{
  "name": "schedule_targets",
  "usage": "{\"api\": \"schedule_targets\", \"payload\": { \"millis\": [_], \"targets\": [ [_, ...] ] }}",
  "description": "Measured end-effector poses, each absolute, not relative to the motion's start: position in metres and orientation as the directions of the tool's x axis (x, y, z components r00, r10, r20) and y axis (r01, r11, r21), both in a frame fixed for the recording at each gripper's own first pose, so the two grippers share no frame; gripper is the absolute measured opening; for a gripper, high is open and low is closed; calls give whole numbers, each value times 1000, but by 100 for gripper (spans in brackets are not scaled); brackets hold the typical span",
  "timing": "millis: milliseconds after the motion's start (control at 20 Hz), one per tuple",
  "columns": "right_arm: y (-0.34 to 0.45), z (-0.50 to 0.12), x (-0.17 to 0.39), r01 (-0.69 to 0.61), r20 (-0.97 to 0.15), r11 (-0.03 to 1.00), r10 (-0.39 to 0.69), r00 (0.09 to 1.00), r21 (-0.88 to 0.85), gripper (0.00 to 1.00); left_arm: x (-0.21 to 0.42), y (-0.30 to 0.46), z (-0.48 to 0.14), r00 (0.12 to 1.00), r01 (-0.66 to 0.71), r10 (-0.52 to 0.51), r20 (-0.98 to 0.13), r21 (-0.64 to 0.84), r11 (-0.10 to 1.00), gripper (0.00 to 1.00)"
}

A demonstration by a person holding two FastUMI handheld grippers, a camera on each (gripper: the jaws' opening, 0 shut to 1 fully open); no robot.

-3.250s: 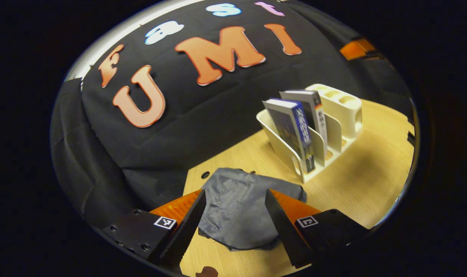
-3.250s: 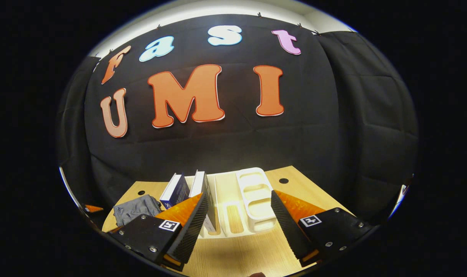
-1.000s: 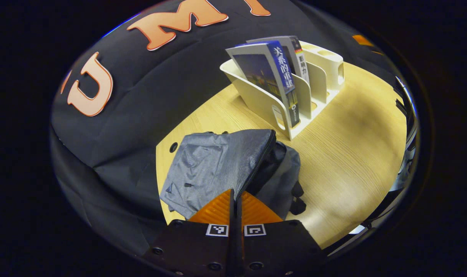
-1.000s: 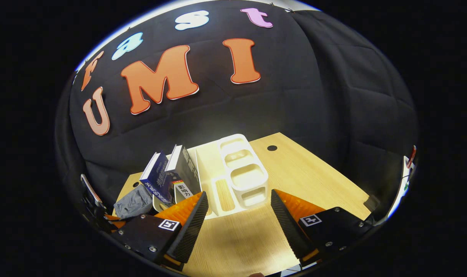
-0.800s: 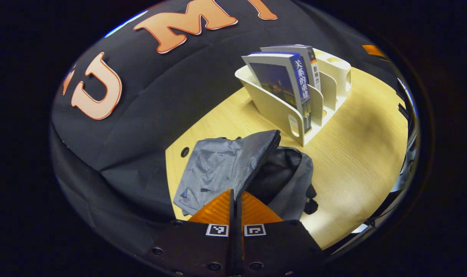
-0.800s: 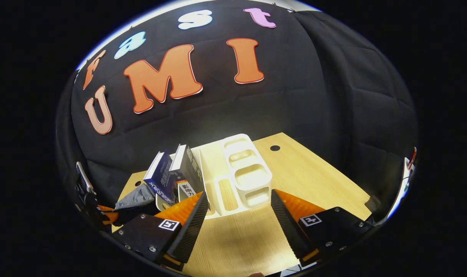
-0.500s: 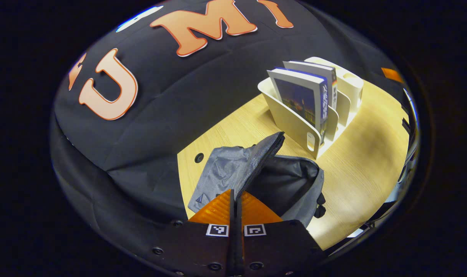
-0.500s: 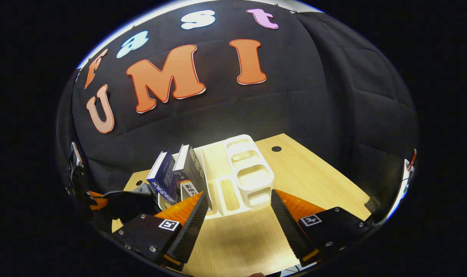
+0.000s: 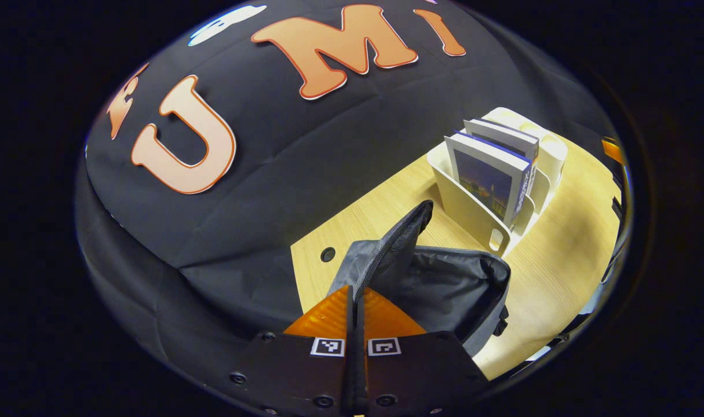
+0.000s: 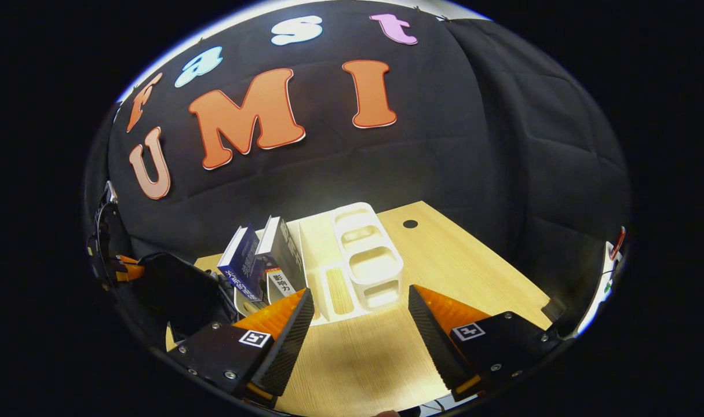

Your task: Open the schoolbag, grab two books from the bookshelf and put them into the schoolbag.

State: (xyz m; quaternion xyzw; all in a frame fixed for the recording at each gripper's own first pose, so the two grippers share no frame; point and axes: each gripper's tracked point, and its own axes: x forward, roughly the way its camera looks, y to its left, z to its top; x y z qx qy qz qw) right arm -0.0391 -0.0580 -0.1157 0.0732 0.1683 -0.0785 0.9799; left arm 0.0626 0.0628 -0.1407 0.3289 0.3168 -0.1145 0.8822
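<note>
My left hand-held gripper [image 9: 354, 301] is closed, with both fingers pinching the zippered edge of the grey fabric schoolbag's flap [image 9: 395, 243]. The flap stands raised above the bag body. The grey fabric schoolbag [image 9: 444, 289] lies on the light wooden counter [image 9: 554, 272] with its dark interior exposed. Just beyond the bag stands the cream plastic bookshelf with slanted dividers [image 9: 473, 211]. Two books stand tilted in its nearest slots: a blue-covered paperback [image 9: 488, 182] in front and a second, grey-covered book [image 9: 502, 133] behind it.

My right hand-held gripper [image 10: 360, 324] is open, its fingers spread wide and holding nothing, above the counter [image 10: 462, 266]. The bookshelf [image 10: 357, 260] sits directly ahead of it, near the fingertips. The blue-covered paperback [image 10: 241, 266] and the second book [image 10: 282, 255] lean at its left end. The schoolbag [image 10: 178, 289] appears as a dark shape left of the books.
</note>
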Motion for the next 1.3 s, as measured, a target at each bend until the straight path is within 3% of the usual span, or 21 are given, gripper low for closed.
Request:
{"api": "schedule_targets", "payload": {
  "millis": [350,650,1000,1300],
  "targets": [
    [-27,-87,-20,115,-379,985,-58,924,131,98,71,66,-140,761,425,-8,-649,489,761,0],
    [60,-31,14,-56,-453,988,115,884,142,98,70,69,-143,748,455,-39,-662,469,757,0],
    [131,-4,66,-164,-615,986,140,776,17,98,71,68,-145,751,463,-56,-658,464,755,1],
    [160,-70,104,-154,-804,988,99,586,9,99,73,69,-146,753,464,-65,-654,459,758,1]
  ]
}}
